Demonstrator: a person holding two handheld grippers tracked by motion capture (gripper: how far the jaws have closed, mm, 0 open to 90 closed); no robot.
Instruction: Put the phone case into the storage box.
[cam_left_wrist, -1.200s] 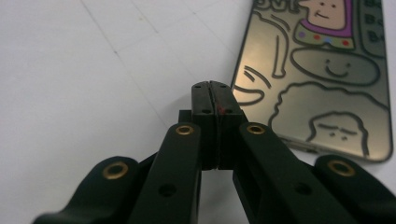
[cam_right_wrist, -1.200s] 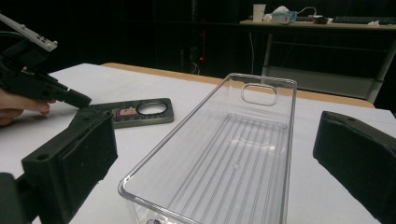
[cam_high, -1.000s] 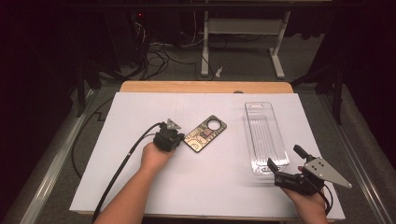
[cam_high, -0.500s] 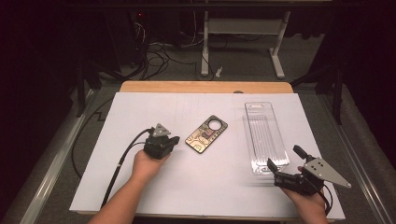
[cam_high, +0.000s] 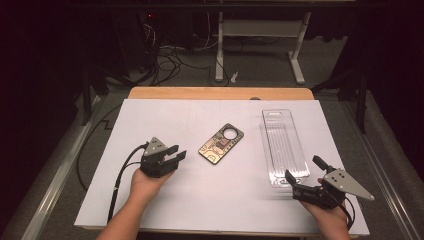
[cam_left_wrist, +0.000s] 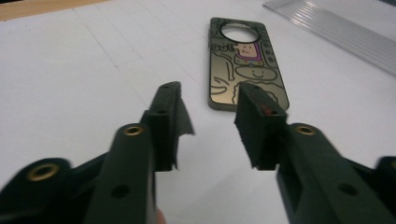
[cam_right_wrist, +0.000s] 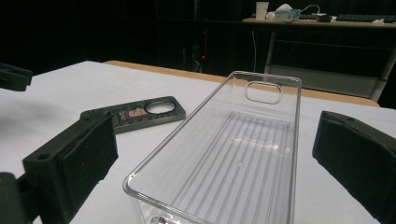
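A dark phone case (cam_high: 221, 144) with a cartoon print and a round camera hole lies flat mid-table; it also appears as the phone case (cam_left_wrist: 245, 65) and phone case (cam_right_wrist: 133, 113). To its right stands a clear plastic tray (cam_high: 284, 146), the tray (cam_right_wrist: 233, 144) being empty inside. My left gripper (cam_high: 175, 154) is open, a short way left of the case, with nothing between the jaws; the left gripper (cam_left_wrist: 210, 126) points at the case's near end. My right gripper (cam_high: 303, 171) is open wide at the tray's near end, the right gripper (cam_right_wrist: 215, 154) straddling that end without touching it.
A white sheet (cam_high: 175, 200) covers the table, with a wooden edge (cam_high: 220, 93) at the back. Each gripper trails a black cable (cam_high: 120, 175). Beyond the table are desk legs and cables on a dark floor.
My left gripper has drawn back toward the left and near side, away from the phone case, and now stands open. The right gripper, case and tray have stayed put.
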